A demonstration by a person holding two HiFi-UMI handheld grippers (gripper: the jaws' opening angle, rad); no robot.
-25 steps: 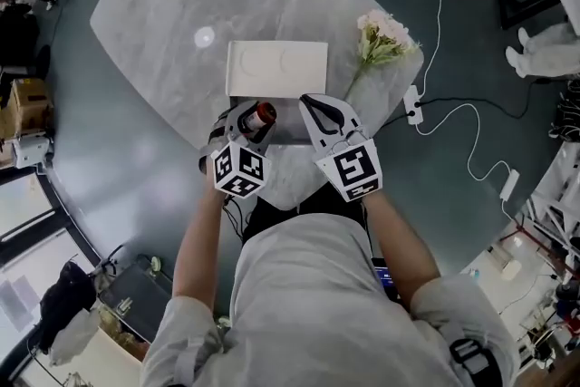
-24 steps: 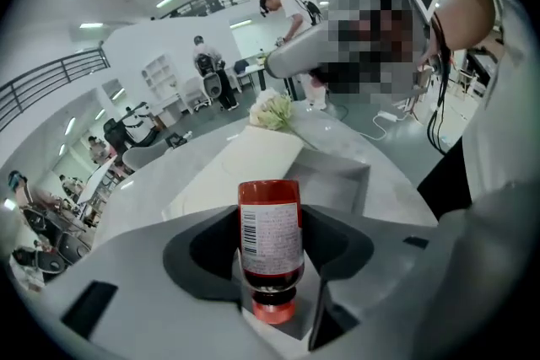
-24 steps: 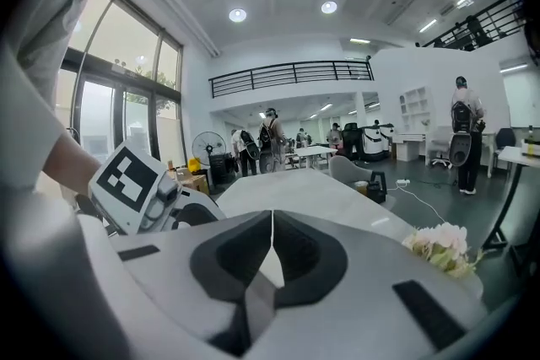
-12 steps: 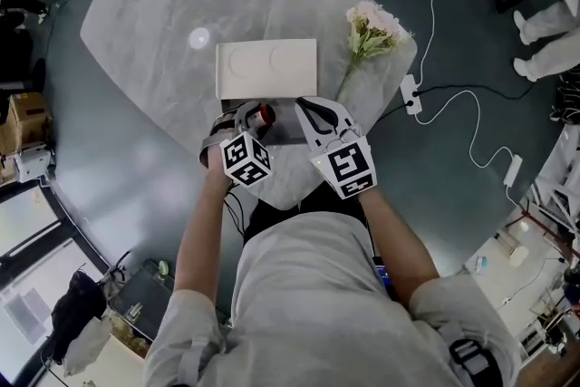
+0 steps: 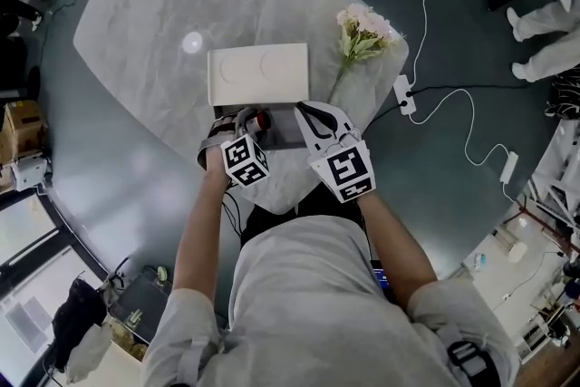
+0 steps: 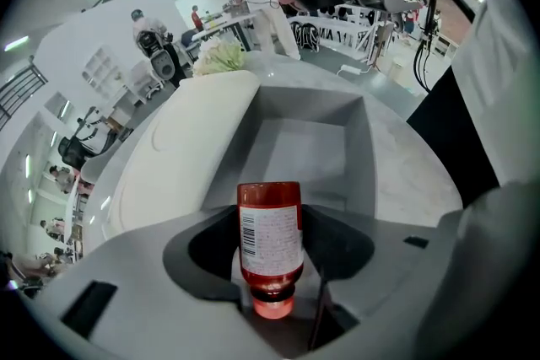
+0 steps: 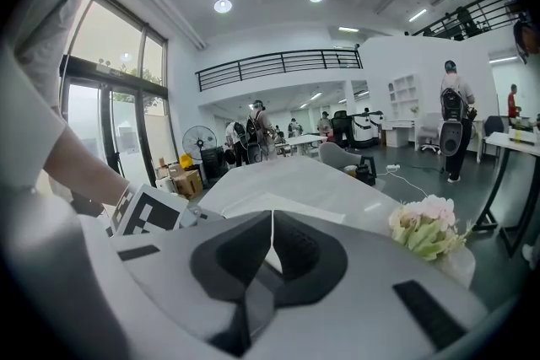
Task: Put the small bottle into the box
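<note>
My left gripper (image 6: 270,244) is shut on the small red bottle (image 6: 269,236), white label up, held by its neck with its base pointing out over the open grey box (image 6: 308,143). In the head view the small red bottle (image 5: 264,119) sits at the box's (image 5: 283,133) near left corner, in my left gripper (image 5: 250,124). The box's white lid (image 5: 258,74) stands open behind it. My right gripper (image 5: 313,115) hovers over the box's right side, jaws shut and empty. In the right gripper view my right gripper (image 7: 272,242) shows its pads pressed together.
A pale flower bunch (image 5: 361,32) lies on the marble table (image 5: 163,23) right of the box; the flower bunch (image 7: 426,232) is also in the right gripper view. A power strip (image 5: 402,93) and white cable (image 5: 471,131) lie on the floor at right.
My left gripper has carried the bottle forward and down to the box's near left corner. The right gripper has stayed shut beside it.
</note>
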